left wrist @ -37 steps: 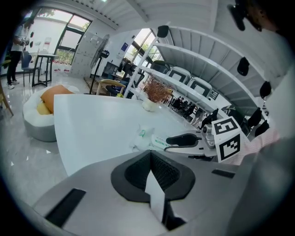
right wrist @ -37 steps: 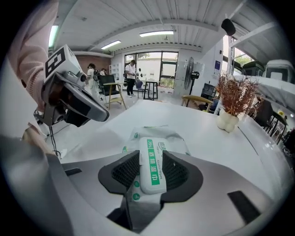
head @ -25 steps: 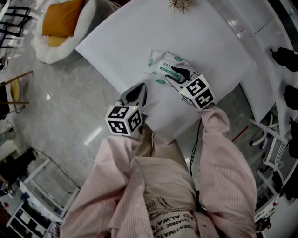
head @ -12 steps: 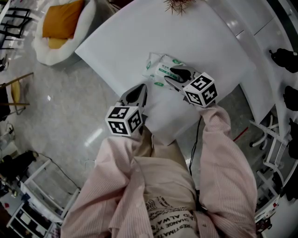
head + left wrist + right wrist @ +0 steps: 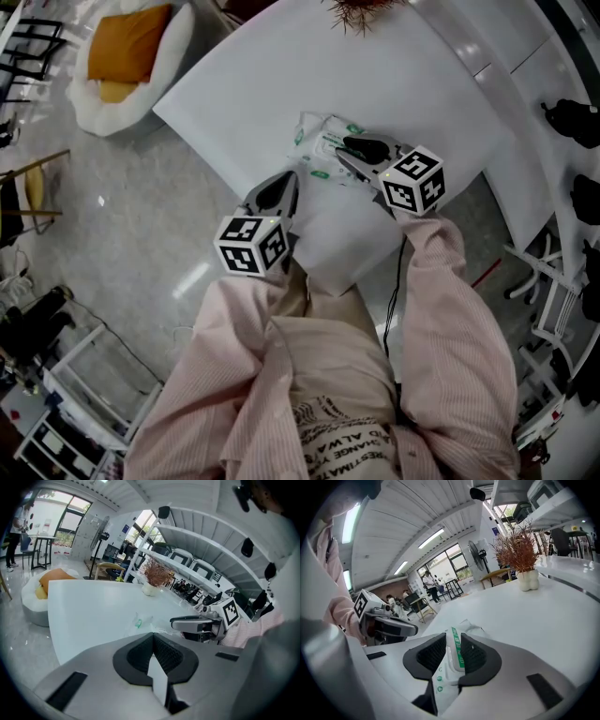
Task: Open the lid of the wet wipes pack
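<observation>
The wet wipes pack (image 5: 323, 139), white with green print, lies near the front of the white table (image 5: 272, 66). My right gripper (image 5: 352, 150) is at the pack's right side, raised a little. Its jaws are closing, with the pack's lid edge and green-striped wrapper (image 5: 453, 660) standing between the pads and filling the gap. My left gripper (image 5: 279, 186) hovers over the table's near edge, left of the pack and apart from it, shut with nothing in it. In the left gripper view the pack (image 5: 139, 623) lies ahead and the right gripper (image 5: 176, 623) reaches in from the right.
A dried plant in a white vase (image 5: 361, 9) stands at the table's far side. A white floor seat with an orange cushion (image 5: 122, 47) sits on the floor to the left. White shelving runs along the right.
The right gripper rolled, rose slightly and narrowed its jaws on the pack. The pack's right side has bunched up with it. The left gripper stayed put.
</observation>
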